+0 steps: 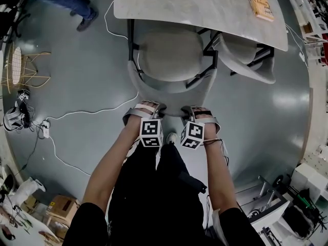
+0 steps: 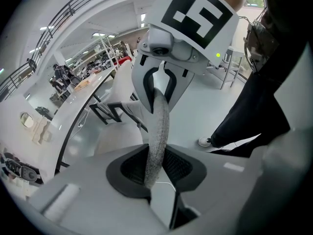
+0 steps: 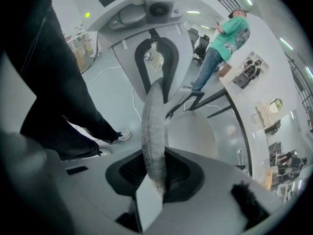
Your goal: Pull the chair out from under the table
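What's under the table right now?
Of the gripped chair, only the seat's front edge sits under the table; the second chair beside it is tucked deeper. The tabletop covers both chairs' front legs and anything further under.

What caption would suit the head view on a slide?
Left tool and right tool grip the chair by its backrest, at the table.

Chair (image 1: 171, 53): grey speckled cloth, rough weave. Its frame (image 1: 130, 37): black matt metal. Table (image 1: 205, 4) above the chair: pale marbled top, smooth. Floor (image 1: 87, 70) beneath the chair: grey, smooth, semi-gloss.
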`<move>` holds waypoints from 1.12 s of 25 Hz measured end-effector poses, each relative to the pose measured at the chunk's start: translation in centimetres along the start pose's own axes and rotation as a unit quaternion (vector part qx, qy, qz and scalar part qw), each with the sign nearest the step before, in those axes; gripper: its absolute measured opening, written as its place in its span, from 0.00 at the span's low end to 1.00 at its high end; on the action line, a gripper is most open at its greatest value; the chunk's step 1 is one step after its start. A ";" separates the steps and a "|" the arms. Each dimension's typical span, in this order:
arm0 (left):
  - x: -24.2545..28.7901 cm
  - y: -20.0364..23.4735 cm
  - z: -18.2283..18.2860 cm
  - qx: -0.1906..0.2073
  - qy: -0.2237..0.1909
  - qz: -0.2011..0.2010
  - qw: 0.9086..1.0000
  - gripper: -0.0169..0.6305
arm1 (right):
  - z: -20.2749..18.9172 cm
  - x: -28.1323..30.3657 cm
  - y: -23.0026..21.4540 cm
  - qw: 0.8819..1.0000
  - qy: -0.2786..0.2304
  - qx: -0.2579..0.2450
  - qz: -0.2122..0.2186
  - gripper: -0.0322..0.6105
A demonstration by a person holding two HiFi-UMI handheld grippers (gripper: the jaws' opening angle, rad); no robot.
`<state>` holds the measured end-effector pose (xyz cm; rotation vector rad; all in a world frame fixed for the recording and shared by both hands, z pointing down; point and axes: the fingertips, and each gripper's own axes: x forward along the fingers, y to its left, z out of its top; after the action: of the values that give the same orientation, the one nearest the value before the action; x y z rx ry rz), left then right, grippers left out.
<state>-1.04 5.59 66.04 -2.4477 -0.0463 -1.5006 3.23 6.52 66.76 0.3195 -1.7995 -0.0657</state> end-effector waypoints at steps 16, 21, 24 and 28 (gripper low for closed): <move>-0.5 -2.8 0.6 -0.009 0.000 -0.008 1.000 0.15 | -0.1 -0.8 2.2 1.000 -0.002 -0.013 0.011 0.18; -0.8 -3.8 0.6 -0.006 0.002 -0.011 1.000 0.15 | 0.1 -1.2 3.3 1.000 -0.004 -0.009 0.015 0.18; -1.0 -4.3 0.5 -0.006 0.003 -0.013 1.000 0.15 | 0.2 -1.2 3.9 1.000 -0.004 -0.006 0.016 0.18; -1.1 -4.6 0.5 -0.001 0.007 -0.010 1.000 0.15 | 0.3 -1.3 4.5 1.000 -0.002 -0.002 0.017 0.18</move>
<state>-1.90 10.28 65.84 -2.4457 -0.0680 -1.5264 2.44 11.10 66.46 0.2862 -1.8075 -0.0470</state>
